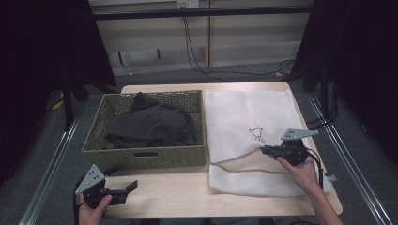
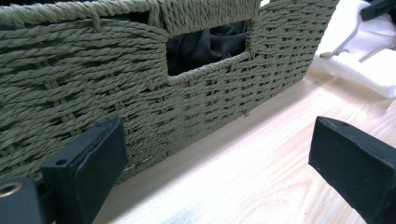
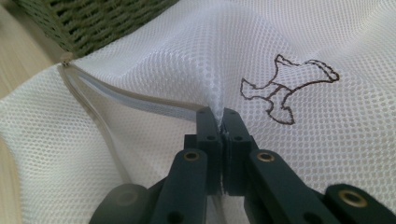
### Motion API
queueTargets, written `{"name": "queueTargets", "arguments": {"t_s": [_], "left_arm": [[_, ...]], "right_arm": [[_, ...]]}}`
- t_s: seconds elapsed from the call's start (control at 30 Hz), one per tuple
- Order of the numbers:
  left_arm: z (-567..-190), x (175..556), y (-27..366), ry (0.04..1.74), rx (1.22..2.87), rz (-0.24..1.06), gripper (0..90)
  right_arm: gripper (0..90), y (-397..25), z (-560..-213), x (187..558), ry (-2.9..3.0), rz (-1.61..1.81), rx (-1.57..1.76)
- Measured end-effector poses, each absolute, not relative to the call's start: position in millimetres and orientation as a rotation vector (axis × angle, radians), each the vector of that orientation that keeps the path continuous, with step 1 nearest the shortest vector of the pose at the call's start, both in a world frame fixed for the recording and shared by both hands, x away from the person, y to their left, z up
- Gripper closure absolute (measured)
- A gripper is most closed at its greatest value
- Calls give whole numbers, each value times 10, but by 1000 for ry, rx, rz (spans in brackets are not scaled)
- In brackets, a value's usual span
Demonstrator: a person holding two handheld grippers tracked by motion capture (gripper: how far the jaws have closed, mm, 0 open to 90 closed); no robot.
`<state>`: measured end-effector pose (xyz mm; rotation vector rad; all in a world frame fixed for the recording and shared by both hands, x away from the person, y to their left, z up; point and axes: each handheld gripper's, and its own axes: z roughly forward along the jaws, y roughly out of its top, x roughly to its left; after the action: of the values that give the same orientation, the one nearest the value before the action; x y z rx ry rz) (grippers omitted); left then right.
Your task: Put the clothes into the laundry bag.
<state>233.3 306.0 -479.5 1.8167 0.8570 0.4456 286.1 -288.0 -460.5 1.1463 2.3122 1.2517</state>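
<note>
We are looking down on a table [image 1: 187,187] of pale wood, with our two hands coming in at its near edge. At the near left we are holding the left gripper [image 1: 126,187] low over bare wood, just in front of the basket [image 1: 145,157], touching nothing. In the left gripper view its jaws are standing spread wide apart with nothing between them, the basket's woven wall [image 2: 116,93] rising close ahead and dark cloth [image 2: 205,44] showing through the handle slot.

At the near right we are resting the right gripper [image 1: 265,150] on the mesh bag [image 1: 248,117], which is lying flat on the table's right half, its left edge just beside the basket. In the right gripper view the jaws are pressed together on a small ridge of the mesh [image 3: 215,100], pinching it up so the fabric is tenting toward them. A pale drawstring [image 3: 93,112] is running along the bag's seam to the left of the jaws, and a brown outline print [image 3: 285,88] is sitting on the mesh just right of them.

Farther back, the basket is filling the left half of the table, with the dark cloth [image 1: 150,124] heaped inside it. Beyond the table's far edge, cables [image 1: 202,65] are trailing over the floor.
</note>
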Motion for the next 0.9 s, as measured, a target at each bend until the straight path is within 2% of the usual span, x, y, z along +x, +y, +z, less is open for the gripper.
{"name": "queueTargets", "arguments": {"t_s": [0.9], "left_arm": [[-4704,2327,3062,833,1809,445,72]], "right_arm": [[887,-2924,-4175,2946,2136,1479,1117]]}}
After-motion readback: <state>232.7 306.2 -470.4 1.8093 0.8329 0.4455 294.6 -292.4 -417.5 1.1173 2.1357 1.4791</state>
